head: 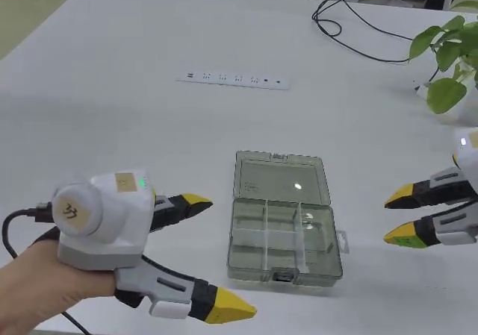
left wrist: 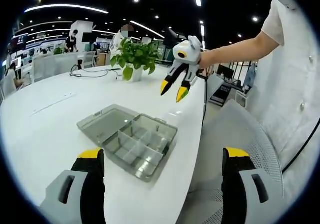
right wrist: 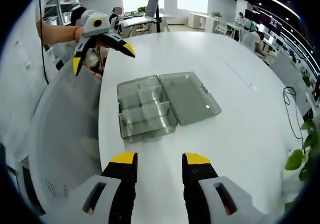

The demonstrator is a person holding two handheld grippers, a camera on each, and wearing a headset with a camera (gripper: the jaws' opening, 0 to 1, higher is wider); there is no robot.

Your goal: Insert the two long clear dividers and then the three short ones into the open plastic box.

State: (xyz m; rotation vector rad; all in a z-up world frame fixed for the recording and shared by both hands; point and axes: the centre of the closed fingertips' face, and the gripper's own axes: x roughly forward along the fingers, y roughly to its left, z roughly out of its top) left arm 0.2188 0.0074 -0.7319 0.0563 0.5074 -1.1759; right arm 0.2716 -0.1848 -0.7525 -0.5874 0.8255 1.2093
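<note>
While the white, yellow-tipped left gripper (head: 220,254) hangs with jaws spread wide, the matching right gripper (head: 392,217) has its jaws narrower apart; both are empty and touch nothing. Between them, on the smooth white table (head: 149,126), lies the rectangular smoky-translucent plastic box (head: 284,277), lid flat open, clear dividers (head: 280,229) standing crosswise inside.

Table (head: 104,148): white, broad.
Power strip (head: 233,79): white, flat at mid-table.
Cable (head: 328,26): black, looped, far side.
Plant (head: 448,59): green, leafy, right edge.
Chair (right wrist: 60,134): white mesh, beside table.

The smoky plastic box (head: 258,274) lies open, lid (head: 280,175) flat, clear dividers (head: 280,229) standing inside.
</note>
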